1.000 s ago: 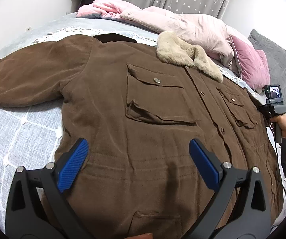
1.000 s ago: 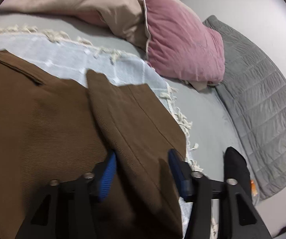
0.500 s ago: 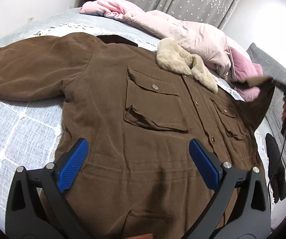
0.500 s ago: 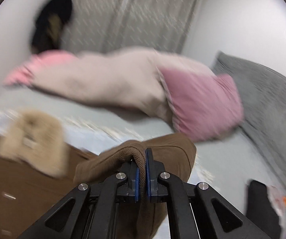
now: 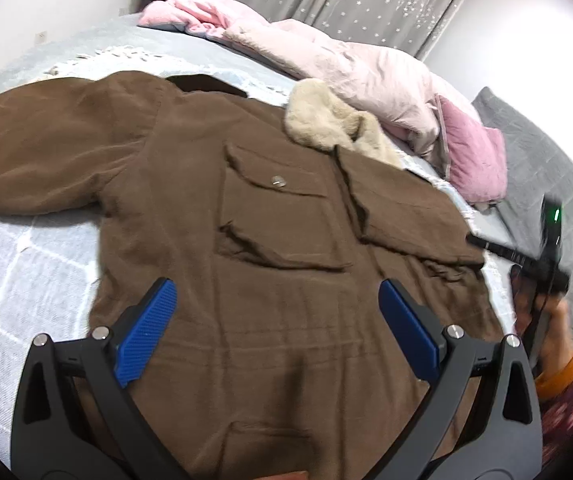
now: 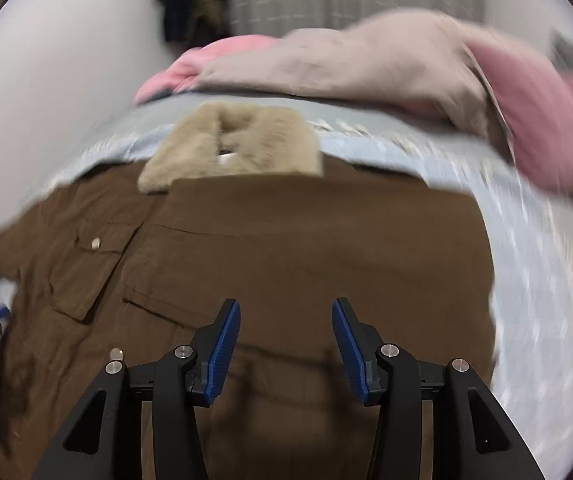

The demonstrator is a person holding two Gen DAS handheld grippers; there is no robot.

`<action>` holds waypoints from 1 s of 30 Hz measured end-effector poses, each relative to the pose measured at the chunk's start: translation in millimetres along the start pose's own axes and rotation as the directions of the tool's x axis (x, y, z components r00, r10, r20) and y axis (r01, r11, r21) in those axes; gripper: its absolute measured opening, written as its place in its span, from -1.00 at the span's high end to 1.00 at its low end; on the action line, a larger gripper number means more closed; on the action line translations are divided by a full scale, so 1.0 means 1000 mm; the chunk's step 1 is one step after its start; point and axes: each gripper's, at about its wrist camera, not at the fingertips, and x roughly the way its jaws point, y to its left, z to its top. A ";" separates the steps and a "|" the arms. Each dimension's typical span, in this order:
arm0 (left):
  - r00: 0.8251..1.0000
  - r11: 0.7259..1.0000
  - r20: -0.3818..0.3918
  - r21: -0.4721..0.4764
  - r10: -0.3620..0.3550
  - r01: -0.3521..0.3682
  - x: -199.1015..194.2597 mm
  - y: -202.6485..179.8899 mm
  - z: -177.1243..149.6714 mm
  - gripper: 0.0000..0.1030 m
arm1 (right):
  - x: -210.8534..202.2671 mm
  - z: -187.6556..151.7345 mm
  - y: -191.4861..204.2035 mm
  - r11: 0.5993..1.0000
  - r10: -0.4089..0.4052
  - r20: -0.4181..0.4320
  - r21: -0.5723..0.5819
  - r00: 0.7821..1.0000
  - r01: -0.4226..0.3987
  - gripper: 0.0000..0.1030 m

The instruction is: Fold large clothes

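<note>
While the brown jacket [image 5: 278,280] is lying front-up on the light checked blanket [image 5: 26,280], its one sleeve [image 6: 326,248] is already lying folded across the chest, just below the fur collar [image 6: 234,144]. The right gripper [image 6: 286,344] is hovering over that fold; its jaws have just been opening and nothing is sitting between them. The left gripper [image 5: 278,324] is hanging over the hem side of the collar, jaws spread wide, pinching nothing. The other sleeve [image 5: 46,160] is still lying stretched out, so most folding is remaining, I judge.
</note>
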 end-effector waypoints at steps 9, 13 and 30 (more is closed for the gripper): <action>0.990 0.992 -0.099 0.074 -0.099 0.107 0.059 -0.075 0.033 -0.91 | -0.026 -0.053 -0.092 0.943 -0.192 0.049 0.287 0.980 0.171 -0.18; 0.977 0.995 -0.203 0.067 -0.065 0.080 0.122 -0.095 0.031 -0.41 | -0.025 -0.062 -0.108 0.937 -0.256 0.069 0.263 0.964 0.229 -0.17; 0.928 0.824 -0.133 0.515 0.349 -0.236 0.154 -0.131 0.010 0.80 | 0.010 -0.072 -0.149 0.857 -0.266 -0.017 0.455 0.964 0.244 -0.25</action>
